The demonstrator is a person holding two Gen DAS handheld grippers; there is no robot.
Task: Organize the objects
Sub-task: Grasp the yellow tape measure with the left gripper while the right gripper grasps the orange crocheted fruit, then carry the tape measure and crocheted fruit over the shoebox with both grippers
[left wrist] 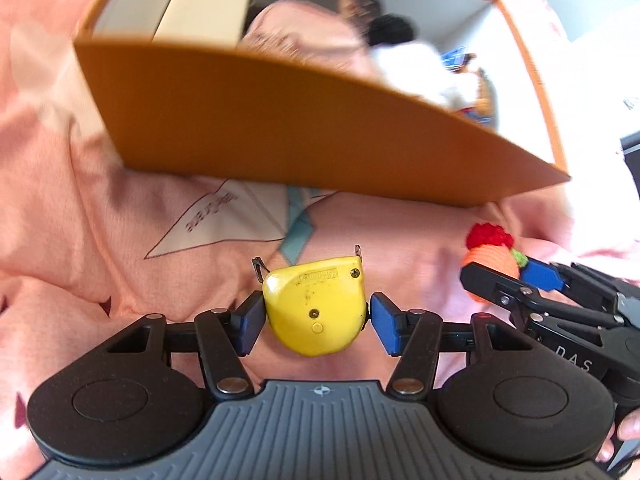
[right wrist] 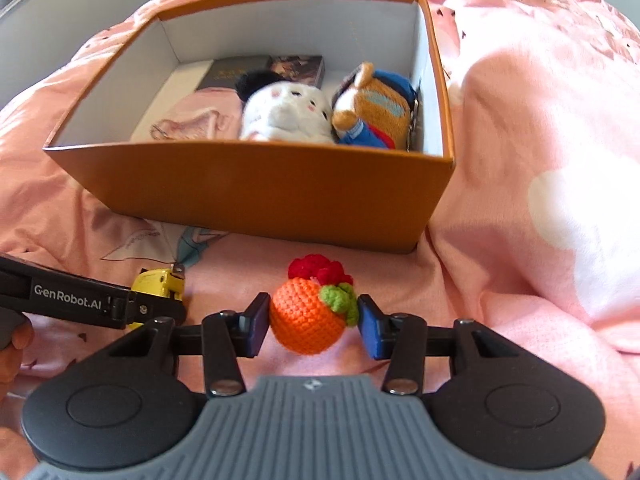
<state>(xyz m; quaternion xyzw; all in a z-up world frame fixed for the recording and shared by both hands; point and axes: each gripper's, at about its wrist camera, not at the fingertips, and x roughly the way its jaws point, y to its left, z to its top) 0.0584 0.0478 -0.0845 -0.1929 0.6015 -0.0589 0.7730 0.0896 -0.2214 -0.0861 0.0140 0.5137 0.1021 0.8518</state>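
Observation:
A yellow tape measure (left wrist: pixel 316 312) sits between the blue pads of my left gripper (left wrist: pixel 317 322), which is shut on it above the pink bedding. It also shows in the right wrist view (right wrist: pixel 154 282). My right gripper (right wrist: pixel 314 320) is shut on an orange crocheted fruit (right wrist: pixel 306 318) with a red top and green leaf; the fruit shows in the left wrist view (left wrist: pixel 490 256) too. An orange box (right wrist: pixel 256 192) with white inner walls stands just beyond both grippers.
The box holds a white plush (right wrist: pixel 286 114), an orange and blue plush (right wrist: pixel 374 112), a pink cloth (right wrist: pixel 196 120) and dark flat books (right wrist: pixel 296 68). Rumpled pink bedding (right wrist: pixel 540 140) lies all around, rising in folds at the right.

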